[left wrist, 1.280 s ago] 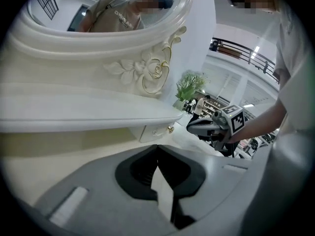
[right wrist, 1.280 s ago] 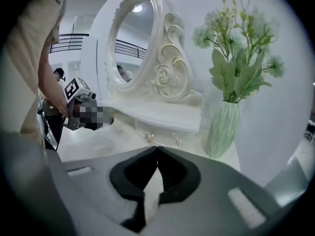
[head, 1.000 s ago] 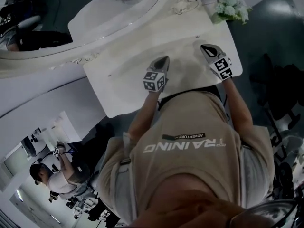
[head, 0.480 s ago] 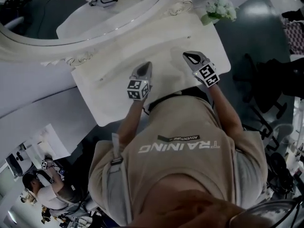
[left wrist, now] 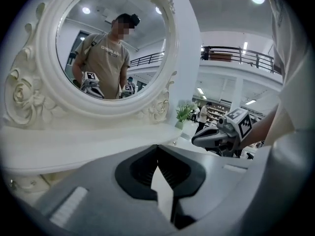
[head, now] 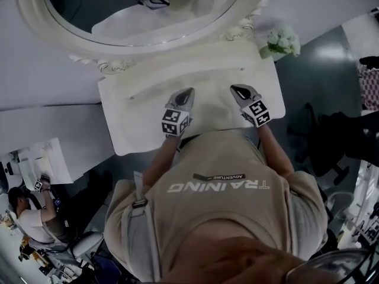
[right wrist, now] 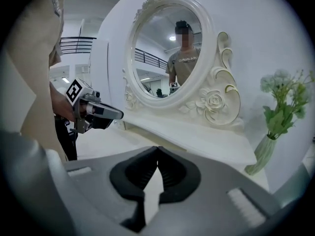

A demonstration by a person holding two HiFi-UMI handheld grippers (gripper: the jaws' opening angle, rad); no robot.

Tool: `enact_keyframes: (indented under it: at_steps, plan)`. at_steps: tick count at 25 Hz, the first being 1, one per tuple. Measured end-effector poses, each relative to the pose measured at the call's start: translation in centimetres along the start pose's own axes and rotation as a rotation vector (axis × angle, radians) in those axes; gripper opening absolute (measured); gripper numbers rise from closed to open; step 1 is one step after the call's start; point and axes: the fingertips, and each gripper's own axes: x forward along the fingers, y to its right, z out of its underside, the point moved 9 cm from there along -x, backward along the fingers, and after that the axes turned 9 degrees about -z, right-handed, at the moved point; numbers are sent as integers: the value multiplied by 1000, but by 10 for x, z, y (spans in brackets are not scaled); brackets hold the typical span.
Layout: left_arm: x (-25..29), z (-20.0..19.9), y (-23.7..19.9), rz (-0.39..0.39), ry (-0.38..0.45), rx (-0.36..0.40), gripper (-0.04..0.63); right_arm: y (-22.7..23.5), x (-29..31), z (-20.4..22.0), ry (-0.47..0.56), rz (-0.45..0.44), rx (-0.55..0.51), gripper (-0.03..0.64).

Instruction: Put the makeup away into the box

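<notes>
Both closed, left claw and right claw hover over table.

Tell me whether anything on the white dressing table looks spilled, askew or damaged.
Nothing stands out. The white dressing table shows no spill, the oval white-framed mirror looks whole, and the green vase of pale flowers stands upright at its corner. The left gripper and right gripper are shut, empty.

2 grippers are being counted, the left gripper and the right gripper, each with 1 marker cube, alongside 1 dressing table, 1 oval mirror in a carved frame, 1 vase of flowers and 1 seated person at the head view's lower left.
</notes>
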Motion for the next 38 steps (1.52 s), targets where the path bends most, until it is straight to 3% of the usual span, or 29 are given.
enact_keyframes:
  at_steps: [10, 14, 19, 24, 30, 35, 38]
  plan:
    - [-14, -13, -3, -31, 28, -7, 6, 14, 11, -7, 42, -32, 6, 3]
    - [-15, -15, -9, -33, 6, 21, 6, 11, 24, -7, 132, -38, 48, 3]
    - [-17, -26, 7, -85, -4, 31, 6, 1, 18, -6, 146, -132, 15, 3]
    - [-10, -38, 31, -148, 37, 31, 6, 18, 6, 4, 175, -195, -22, 3]
    - [-16, -38, 57, -152, 91, -97, 6, 22, -11, -2, 224, -206, -52, 3]
    - [-22, -33, 62, -173, 104, -111, 6, 23, -15, -12, 254, -209, -89, 3]
    - [-24, -34, 66, -176, 113, -82, 6, 25, -18, -14, 262, -215, -93, 3]
